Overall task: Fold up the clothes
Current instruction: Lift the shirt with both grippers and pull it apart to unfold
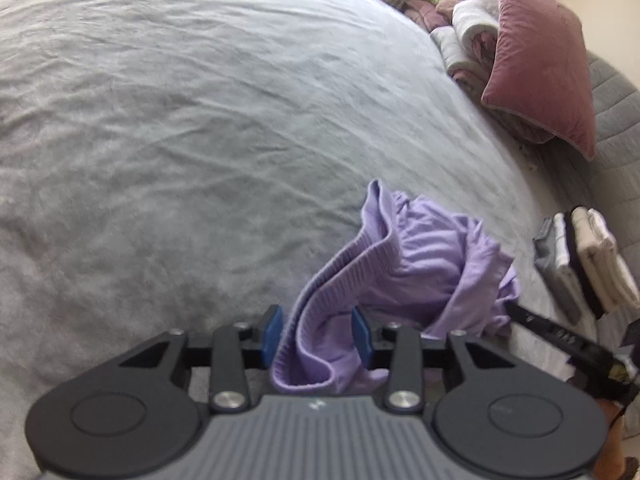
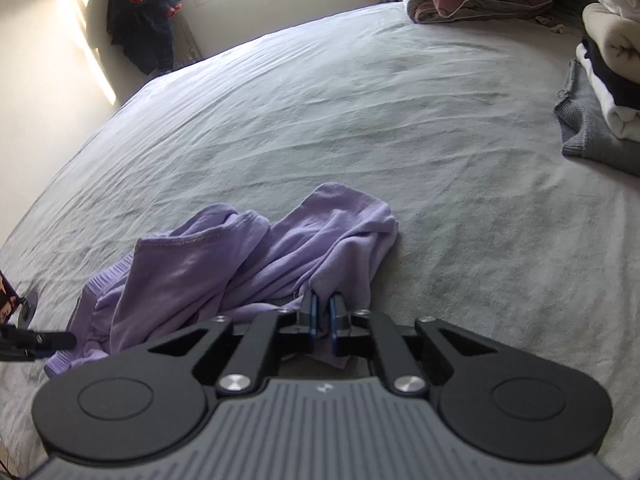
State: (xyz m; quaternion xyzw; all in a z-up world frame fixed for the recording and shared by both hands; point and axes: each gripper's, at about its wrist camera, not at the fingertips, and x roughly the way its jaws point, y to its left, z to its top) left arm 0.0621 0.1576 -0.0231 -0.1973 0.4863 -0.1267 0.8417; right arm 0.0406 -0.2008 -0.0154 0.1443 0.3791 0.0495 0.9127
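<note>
A crumpled lilac garment (image 1: 424, 256) with a ribbed waistband lies on the grey bed sheet (image 1: 180, 128). My left gripper (image 1: 318, 334) is open, its blue pads on either side of the ribbed band, which runs between them without being pinched. In the right wrist view the same garment (image 2: 224, 256) lies bunched ahead and to the left. My right gripper (image 2: 323, 314) is shut on a fold of its fabric at the near edge. The left gripper's fingertips (image 2: 56, 340) show at the far left, at the ribbed band.
A pink cushion (image 1: 536, 60) and rolled bedding (image 1: 464, 36) sit at the head of the bed. A stack of folded clothes (image 2: 608, 92) lies at the right of the bed. Dark clothes (image 2: 144, 12) hang by the window wall.
</note>
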